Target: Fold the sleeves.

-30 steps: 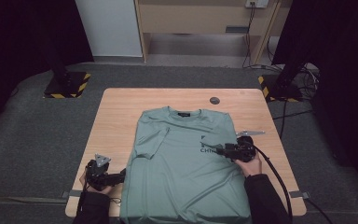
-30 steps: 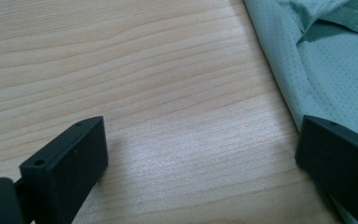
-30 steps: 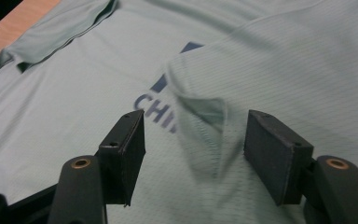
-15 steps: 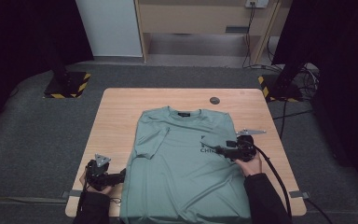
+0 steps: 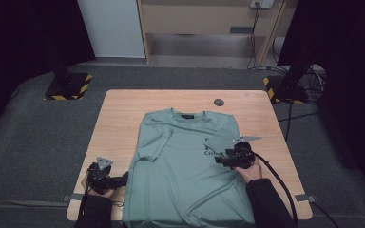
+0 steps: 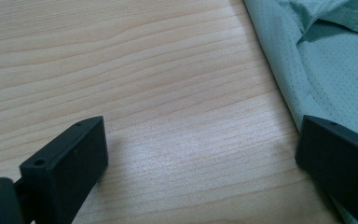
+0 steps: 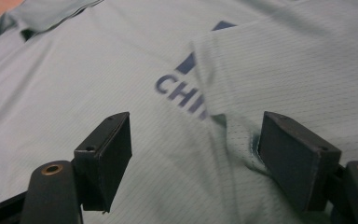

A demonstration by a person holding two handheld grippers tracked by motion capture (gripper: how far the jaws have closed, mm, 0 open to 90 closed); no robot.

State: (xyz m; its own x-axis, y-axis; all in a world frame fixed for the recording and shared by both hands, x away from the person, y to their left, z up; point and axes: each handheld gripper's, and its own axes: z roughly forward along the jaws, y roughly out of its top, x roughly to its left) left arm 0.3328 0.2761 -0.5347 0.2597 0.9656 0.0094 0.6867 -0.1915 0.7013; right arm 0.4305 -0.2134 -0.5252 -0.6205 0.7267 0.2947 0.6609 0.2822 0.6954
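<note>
Dark room, grey carpet, light wooden table point(image 5: 123, 118) in the middle. Green t-shirt point(image 5: 185, 175) spread flat on it, collar at the far side, both sleeves folded in over the front. Right gripper point(image 5: 220, 160) over the folded right sleeve point(image 7: 279, 79) by the blue chest print point(image 7: 182, 93), jaws just opened up, wide apart, gripping nothing. Left gripper point(image 5: 122, 179) low on bare wood right beside the shirt's left edge, also wide open, holding nothing.

Black grippers point(image 5: 218, 160), blk cables, grey tri plates, dark sleeves point(image 5: 266, 202)
</note>
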